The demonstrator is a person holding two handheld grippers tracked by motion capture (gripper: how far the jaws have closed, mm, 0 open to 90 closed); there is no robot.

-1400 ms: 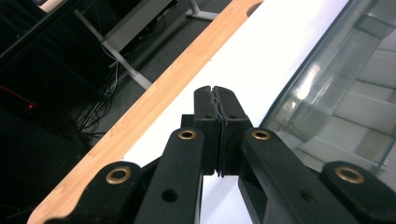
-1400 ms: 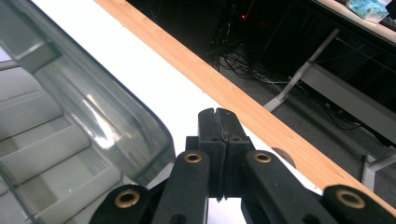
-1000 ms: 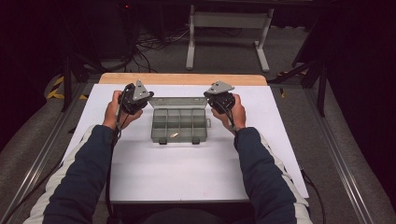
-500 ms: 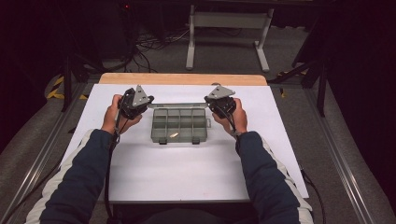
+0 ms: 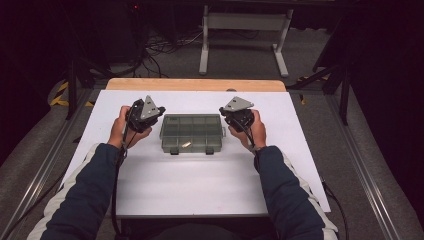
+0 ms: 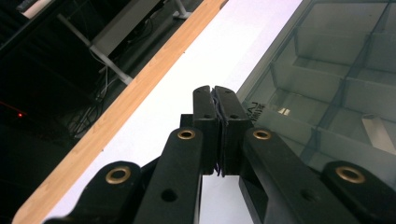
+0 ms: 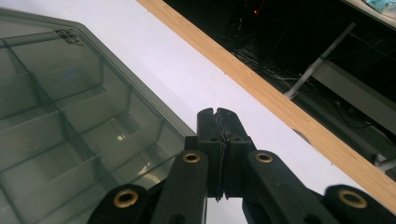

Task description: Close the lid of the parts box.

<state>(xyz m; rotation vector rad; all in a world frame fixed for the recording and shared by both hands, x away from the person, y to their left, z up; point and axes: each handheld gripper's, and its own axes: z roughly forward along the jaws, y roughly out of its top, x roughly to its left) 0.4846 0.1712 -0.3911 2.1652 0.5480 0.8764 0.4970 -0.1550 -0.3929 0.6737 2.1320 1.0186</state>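
Right gripper point(image 7: 218, 113) with its jaws pressed together, nothing between them, poised just beside the corner of the clear compartment box point(image 7: 70, 107) on the white tabletop point(image 7: 154, 56).

Black gripper point(image 6: 217, 100) jaws, brass rivets; navy, white-striped sleeves point(image 5: 85, 190).

Light: overhead, bright on the white table point(image 5: 200, 185), room beyond its far edge dark.
Glare: pale sheen on the clear organizer box point(image 6: 327, 70) lid.
Focus: gripper views sharp up close, background soft.
Shadows: faint.
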